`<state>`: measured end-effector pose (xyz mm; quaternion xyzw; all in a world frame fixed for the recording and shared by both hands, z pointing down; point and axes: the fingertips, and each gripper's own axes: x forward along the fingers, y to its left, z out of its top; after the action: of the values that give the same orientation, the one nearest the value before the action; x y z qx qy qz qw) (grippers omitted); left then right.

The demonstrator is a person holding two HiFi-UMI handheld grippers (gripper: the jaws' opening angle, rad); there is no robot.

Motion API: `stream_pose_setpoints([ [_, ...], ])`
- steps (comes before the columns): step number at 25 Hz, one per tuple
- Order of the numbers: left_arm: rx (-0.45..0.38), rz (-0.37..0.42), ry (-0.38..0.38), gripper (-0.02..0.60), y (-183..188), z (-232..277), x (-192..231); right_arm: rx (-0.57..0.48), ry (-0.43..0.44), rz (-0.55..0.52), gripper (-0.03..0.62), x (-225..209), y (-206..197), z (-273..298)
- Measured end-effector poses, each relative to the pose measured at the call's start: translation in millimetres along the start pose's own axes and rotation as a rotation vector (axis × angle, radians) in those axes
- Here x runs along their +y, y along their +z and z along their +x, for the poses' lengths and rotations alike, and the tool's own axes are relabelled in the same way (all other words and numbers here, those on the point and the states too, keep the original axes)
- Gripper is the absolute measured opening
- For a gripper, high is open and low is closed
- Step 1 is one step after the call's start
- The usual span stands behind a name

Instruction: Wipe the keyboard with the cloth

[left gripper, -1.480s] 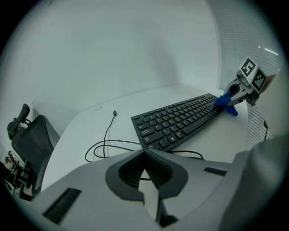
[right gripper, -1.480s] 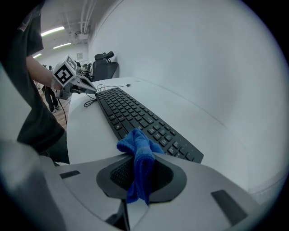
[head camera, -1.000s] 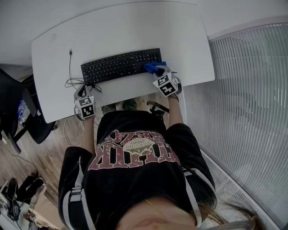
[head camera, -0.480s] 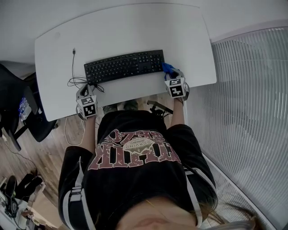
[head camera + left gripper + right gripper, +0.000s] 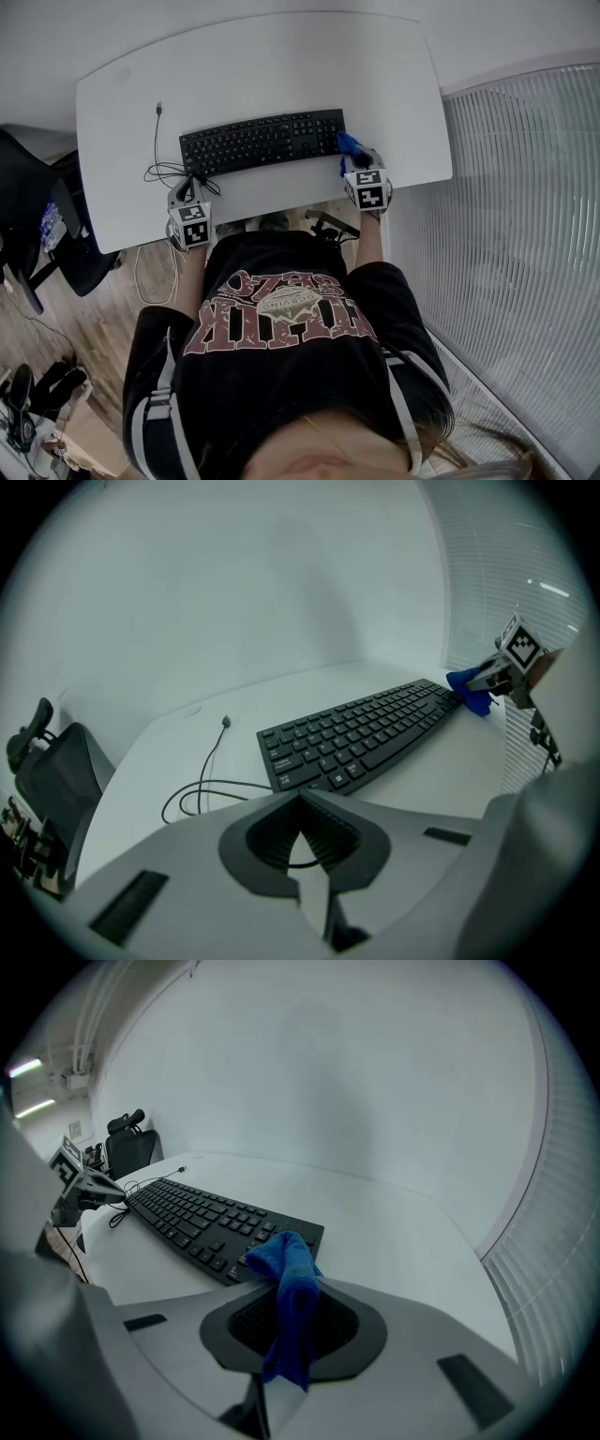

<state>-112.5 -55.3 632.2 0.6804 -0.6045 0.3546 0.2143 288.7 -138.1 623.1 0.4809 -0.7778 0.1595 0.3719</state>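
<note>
Clamping the blue cloth, the right gripper jaws are closed on it. The left gripper jaws are closed and empty. Within the last second the cloth moved off the keyboard to just beside its right end, right of centre over the worktop. That stroke appears complete. Key legends and shirt print are unreadable.

Setting read as an office. I worked at a white desk with rounded corners, upper middle of the head view. A black keyboard lay on it, its cable looped at its left end. Black office chair at the left edge. Wood-pattern floor lower left. Ribbed white panel down the right side. Plain white wall behind the desk.
</note>
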Motion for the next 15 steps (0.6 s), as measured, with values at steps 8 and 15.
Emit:
stream_pose_setpoints([
  [8,-0.043,0.027,-0.059,0.029,29,4,-27,-0.013,0.057,-0.051,0.064,31,23,9],
  [15,-0.059,-0.044,-0.101,0.029,42,4,-30,-0.041,0.113,-0.064,0.064,65,42,9],
])
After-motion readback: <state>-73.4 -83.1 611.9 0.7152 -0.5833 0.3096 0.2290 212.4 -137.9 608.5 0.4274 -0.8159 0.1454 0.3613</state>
